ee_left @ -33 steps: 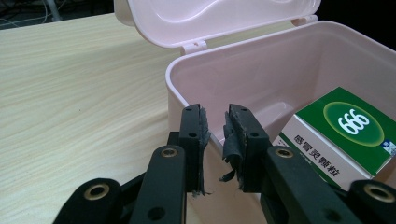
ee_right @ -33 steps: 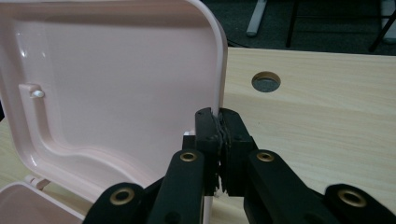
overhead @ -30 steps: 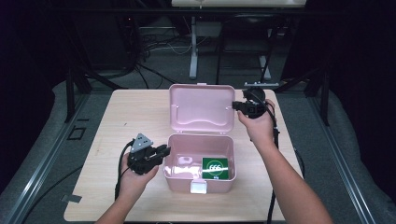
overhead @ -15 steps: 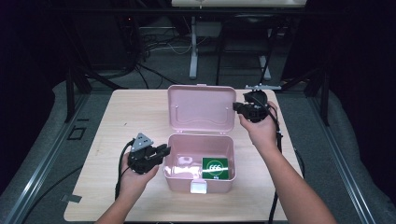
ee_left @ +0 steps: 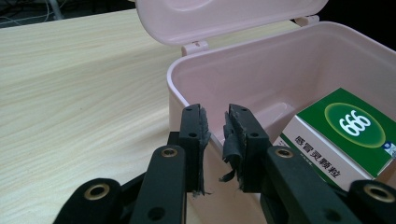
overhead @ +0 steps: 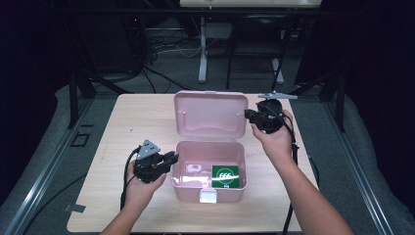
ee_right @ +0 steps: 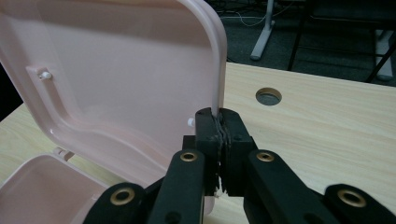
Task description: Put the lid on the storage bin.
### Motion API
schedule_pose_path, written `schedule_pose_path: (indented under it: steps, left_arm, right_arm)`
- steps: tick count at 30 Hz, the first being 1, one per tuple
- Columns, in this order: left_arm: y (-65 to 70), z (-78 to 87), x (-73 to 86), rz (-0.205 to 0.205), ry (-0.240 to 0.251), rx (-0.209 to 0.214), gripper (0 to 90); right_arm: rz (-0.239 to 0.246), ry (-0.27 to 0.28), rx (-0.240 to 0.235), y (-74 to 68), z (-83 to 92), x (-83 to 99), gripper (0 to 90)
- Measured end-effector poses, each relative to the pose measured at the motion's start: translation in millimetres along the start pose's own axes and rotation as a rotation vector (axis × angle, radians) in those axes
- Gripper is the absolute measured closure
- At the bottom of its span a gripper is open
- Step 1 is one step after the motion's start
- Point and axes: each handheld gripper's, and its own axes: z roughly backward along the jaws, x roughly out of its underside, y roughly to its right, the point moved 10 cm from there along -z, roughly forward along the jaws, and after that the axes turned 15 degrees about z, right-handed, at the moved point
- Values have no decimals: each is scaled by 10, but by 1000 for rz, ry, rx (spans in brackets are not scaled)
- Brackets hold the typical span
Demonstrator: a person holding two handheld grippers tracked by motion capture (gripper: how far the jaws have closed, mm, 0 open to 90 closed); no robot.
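Observation:
A pink box (overhead: 191,188) stands open at the table's middle, its lid (overhead: 210,115) raised behind it. Inside lie a green carton marked 666 (overhead: 225,176) and a pale item. My left gripper (overhead: 171,157) is at the box's left wall. In the left gripper view its jaws (ee_left: 215,116) straddle the rim of the wall (ee_left: 261,70), one outside and one inside, next to the green carton (ee_left: 345,135). My right gripper (overhead: 248,115) is at the lid's right edge. In the right gripper view it (ee_right: 220,116) is shut on the rim of the lid (ee_right: 116,79).
The pale wooden table (overhead: 127,127) has bare room left and right of the box. A round cable hole (ee_right: 268,96) lies in the tabletop beyond the lid. Past the far edge, dark floor holds cables and a desk leg (overhead: 202,49).
My right gripper has shifted slightly nearer and lower, still holding the lid's edge. The left gripper and the box have stayed in place.

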Motion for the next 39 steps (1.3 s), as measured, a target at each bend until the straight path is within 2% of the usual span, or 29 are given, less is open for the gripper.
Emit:
schedule_pose_path:
  steps: [7,13,28,31,33,39]
  left_arm:
    - [0,4,1,0,-2,2,763]
    - [1,9,3,2,-6,6,763]
    - [18,93,-55,2,8,9,760]
    - [21,129,-89,0,20,8,758]
    - [25,153,-112,0,27,9,758]
    - [53,250,-205,-9,41,8,755]
  right_arm:
    - [20,31,7,-41,69,19,876]
    - [59,34,25,-78,129,35,876]
    - [72,57,20,-128,208,74,875]
    - [74,48,15,-139,237,92,873]
    - [67,68,19,-148,241,87,872]
    - [72,74,14,-185,296,121,869]
